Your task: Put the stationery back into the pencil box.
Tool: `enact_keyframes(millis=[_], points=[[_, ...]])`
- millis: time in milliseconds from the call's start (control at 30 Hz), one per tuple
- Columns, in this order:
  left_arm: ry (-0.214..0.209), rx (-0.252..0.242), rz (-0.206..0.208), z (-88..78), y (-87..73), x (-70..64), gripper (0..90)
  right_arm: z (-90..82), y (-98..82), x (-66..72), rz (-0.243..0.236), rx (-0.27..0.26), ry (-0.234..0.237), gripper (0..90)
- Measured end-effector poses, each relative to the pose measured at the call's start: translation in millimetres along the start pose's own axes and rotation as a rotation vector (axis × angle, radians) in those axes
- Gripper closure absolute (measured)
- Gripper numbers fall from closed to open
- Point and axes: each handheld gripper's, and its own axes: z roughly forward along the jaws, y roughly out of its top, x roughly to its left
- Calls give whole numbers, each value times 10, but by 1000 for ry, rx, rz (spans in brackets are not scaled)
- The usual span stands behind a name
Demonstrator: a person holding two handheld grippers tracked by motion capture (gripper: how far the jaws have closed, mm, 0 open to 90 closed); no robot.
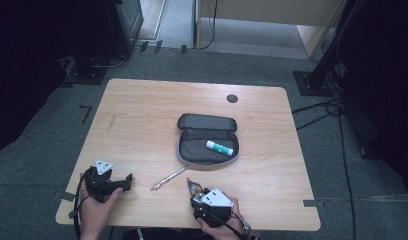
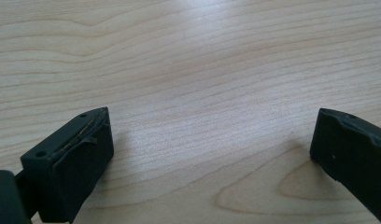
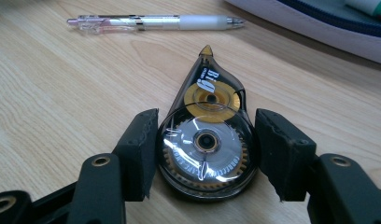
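Observation:
A clear, teardrop-shaped correction tape dispenser (image 3: 205, 116) lies flat on the wooden table (image 3: 53, 93), its tip pointing away from me. My right gripper (image 3: 206, 151) is shut on its round body, one pad pressed against each side. From the high view that gripper (image 1: 196, 192) sits near the table's front edge, with the dispenser (image 1: 193, 185) poking out ahead of it. At the front left, my left gripper (image 1: 126, 183) rests low over the table. Its jaws stand wide open over bare wood (image 2: 212, 140).
A clear pen (image 3: 156, 22) (image 1: 169, 178) lies just beyond the dispenser. Behind it is an open grey pencil case (image 1: 181, 150) (image 3: 319, 23) holding a white and green glue stick (image 1: 219, 147). A dark round cap (image 1: 232, 98) sits near the table's far edge.

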Motion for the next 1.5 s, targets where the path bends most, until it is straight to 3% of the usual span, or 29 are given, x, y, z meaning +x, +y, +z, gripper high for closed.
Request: enact_keyframes(millis=[900,1167,1500], points=[[0,0,0,0,0,0,0,-255,338,-266,-1,-68,-12,423],[0,0,0,0,0,0,0,-196,480,-378,-2,-78,-14,423],[0,0,0,0,0,0,0,-44,700,-630,17,-72,-19,423]])
